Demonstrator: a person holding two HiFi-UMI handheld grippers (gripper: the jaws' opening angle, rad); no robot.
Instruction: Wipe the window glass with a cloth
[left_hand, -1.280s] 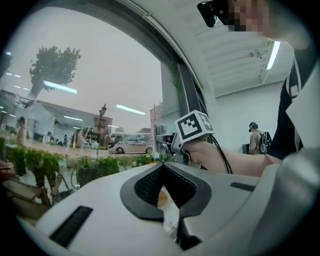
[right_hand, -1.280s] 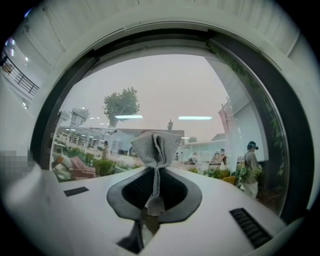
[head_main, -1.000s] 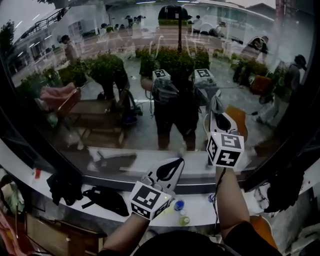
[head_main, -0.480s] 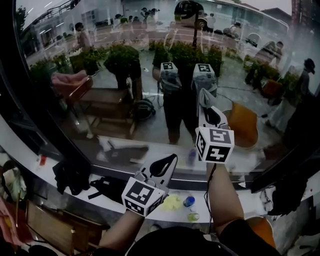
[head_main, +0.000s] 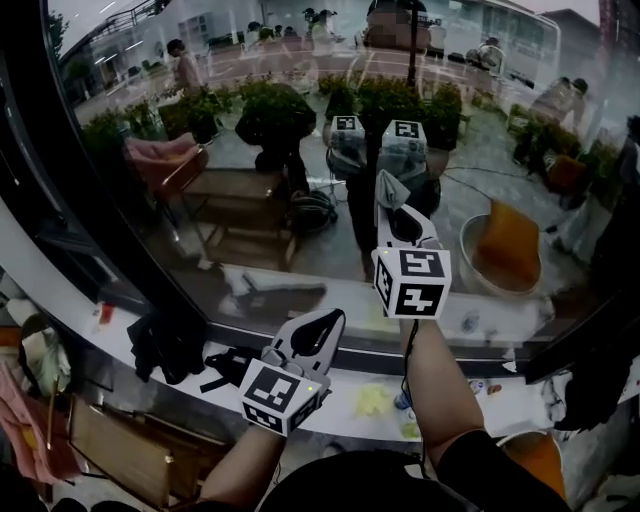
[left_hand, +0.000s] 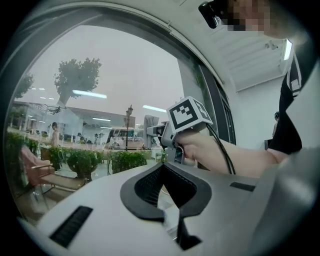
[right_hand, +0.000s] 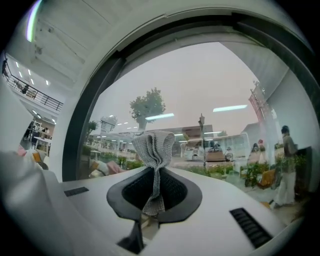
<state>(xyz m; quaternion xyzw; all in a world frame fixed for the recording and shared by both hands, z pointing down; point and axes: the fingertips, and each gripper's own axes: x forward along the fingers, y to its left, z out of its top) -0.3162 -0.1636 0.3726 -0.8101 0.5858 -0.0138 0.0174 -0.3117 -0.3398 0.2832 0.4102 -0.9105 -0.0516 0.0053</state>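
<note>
Head view: we see a large curved window glass (head_main: 250, 130) filling the upper part of the picture, with a white sill (head_main: 330, 408) running under it.
Right hand-held gripper (head_main: 398, 214): it is raised in front of the window glass, about at its middle. Its jaws are clamped on a grey knitted cloth (head_main: 387, 188).
Cloth: the right gripper view shows it pinched between the dark pads. Its bunched folds stand out past the jaw tips toward the window glass. We cannot tell whether it touches the pane.
Left hand-held gripper (head_main: 316, 333): it is held lower, near the bottom edge of the window glass, and tilted up toward it. In the left gripper view we see its jaws together with nothing between them.
Reflection: both marker cubes are mirrored in the window glass just above the cloth.
Sill: black bags (head_main: 165, 345) lie below the left part of the window glass. A crumpled yellow thing (head_main: 372, 401) lies below its middle, between our two forearms.
Greenery: dark green bushes (head_main: 270, 105) show in the upper part of the window glass.
</note>
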